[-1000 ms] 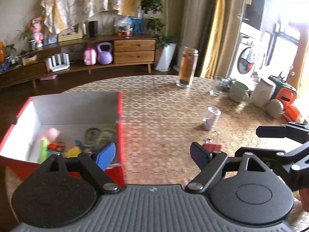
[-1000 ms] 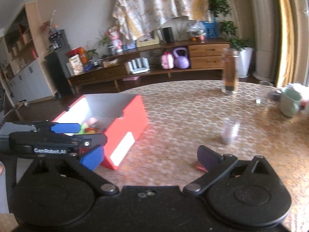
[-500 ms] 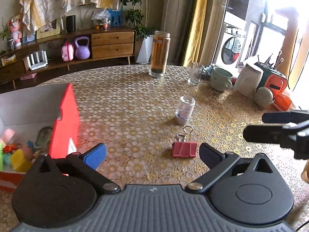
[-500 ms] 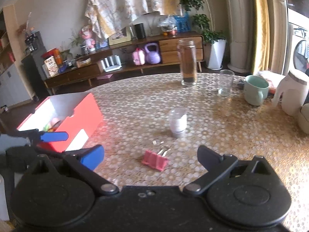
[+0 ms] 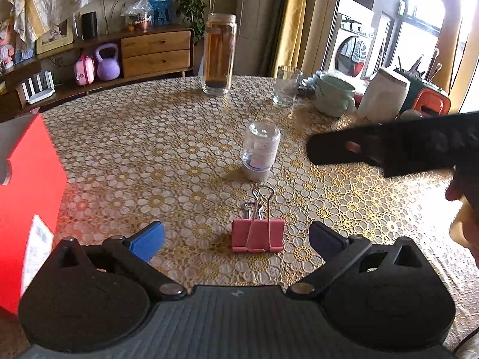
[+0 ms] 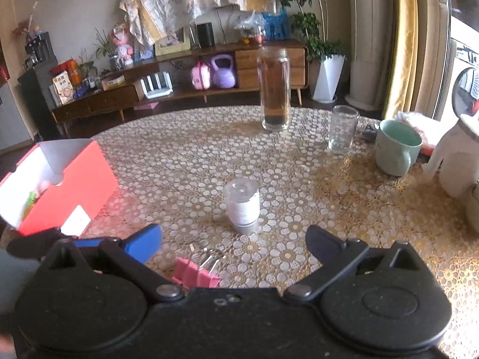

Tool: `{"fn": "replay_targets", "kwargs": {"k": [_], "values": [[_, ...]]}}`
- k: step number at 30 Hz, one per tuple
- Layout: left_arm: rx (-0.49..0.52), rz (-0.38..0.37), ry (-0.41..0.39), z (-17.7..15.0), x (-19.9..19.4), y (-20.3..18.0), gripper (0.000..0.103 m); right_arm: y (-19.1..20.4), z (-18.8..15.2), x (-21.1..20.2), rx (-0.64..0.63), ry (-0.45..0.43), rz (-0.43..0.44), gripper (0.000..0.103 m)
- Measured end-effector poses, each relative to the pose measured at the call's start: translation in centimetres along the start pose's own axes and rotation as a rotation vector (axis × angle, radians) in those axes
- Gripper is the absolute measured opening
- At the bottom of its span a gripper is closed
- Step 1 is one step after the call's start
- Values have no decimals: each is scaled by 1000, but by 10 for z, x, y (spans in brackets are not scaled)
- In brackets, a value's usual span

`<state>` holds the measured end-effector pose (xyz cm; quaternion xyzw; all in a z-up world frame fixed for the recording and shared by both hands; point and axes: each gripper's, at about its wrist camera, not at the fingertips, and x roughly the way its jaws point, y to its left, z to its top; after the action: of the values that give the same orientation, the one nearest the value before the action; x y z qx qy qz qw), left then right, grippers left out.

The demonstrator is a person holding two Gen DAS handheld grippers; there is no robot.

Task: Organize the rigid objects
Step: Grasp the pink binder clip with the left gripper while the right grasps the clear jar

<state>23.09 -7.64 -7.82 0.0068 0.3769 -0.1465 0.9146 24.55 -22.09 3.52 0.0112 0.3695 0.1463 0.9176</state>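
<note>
A pink binder clip (image 5: 257, 234) lies on the lace tablecloth between the fingers of my open, empty left gripper (image 5: 236, 239). It also shows in the right wrist view (image 6: 196, 275), just left of centre under my open, empty right gripper (image 6: 233, 243). A small clear bottle (image 5: 260, 155) stands upside down on its grey cap beyond the clip; it also shows in the right wrist view (image 6: 242, 205). The red box (image 6: 60, 185) with small toys inside sits at the left; its red wall shows in the left wrist view (image 5: 27, 197).
A tall glass jar of amber liquid (image 5: 219, 53), a drinking glass (image 5: 286, 86), a green mug (image 5: 333, 95) and a white jug (image 5: 383, 95) stand at the table's far right side. The right gripper's finger (image 5: 389, 146) reaches in from the right of the left wrist view.
Both grippers have swung right, away from the red box, and come down close to the binder clip and bottle. Both stay open.
</note>
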Motion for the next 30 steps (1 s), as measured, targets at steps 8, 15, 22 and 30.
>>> {"fn": "replay_targets", "kwargs": {"k": [8,15,22,30], "values": [[-7,11,4,-2,32,-8,103,1,9,53,-70,54,-9,101],[-12,44,21,-7,55,-9,103,0,14,88,-64,104,-15,93],[16,60,9,-11,65,-13,102,-2,13,110,-57,136,-27,78],[50,73,17,-12,66,-21,79,-1,11,119,-69,147,-57,54]]}}
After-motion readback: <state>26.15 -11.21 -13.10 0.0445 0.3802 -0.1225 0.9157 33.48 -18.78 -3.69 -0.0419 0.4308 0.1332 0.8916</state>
